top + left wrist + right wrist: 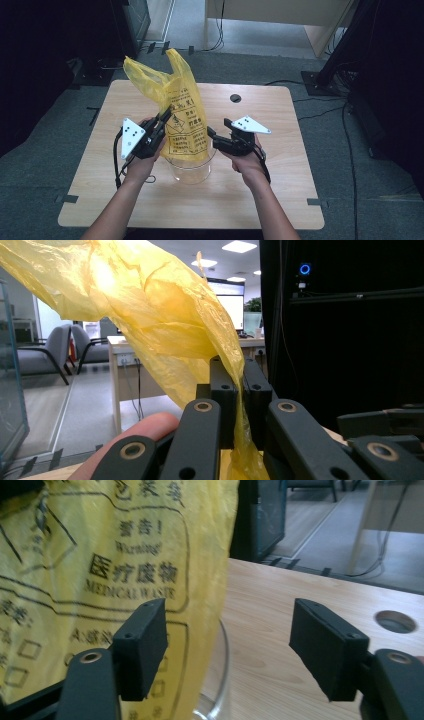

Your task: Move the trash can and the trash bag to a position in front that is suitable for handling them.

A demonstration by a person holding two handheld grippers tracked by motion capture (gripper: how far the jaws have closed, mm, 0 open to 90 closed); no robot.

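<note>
Yellow medical-waste bag (179, 107) stands mostly upright, its lower part down inside the clear glass beaker (190, 167), its handles and upper folds rising loose and tilted toward the counter's far-left corner. Printed warning panel faces the person. Beaker sits near the middle of the counter (280, 165), somewhat toward the near edge.

Left tool (161, 120): clenched on a fold of the bag's left side above the beaker rim; the left gripper view shows yellow film (240, 405) pinched between the two black jaws. Right tool (218, 134): released, jaws wide apart, just beside the bag's right edge and the beaker rim (222, 645), holding nothing. Whether its near jaw brushes the film cannot be settled from the right gripper view.

Progress, as judged: the work appears to be lining the beaker with the bag. Bag is in, but not yet opened out; its mouth is not folded over the rim. Remaining: right tool takes the opposite edge, the two spread the opening, then the film is pulled down around the rim.

A round cable hole (235, 98) lies toward the counter's far edge.
</note>
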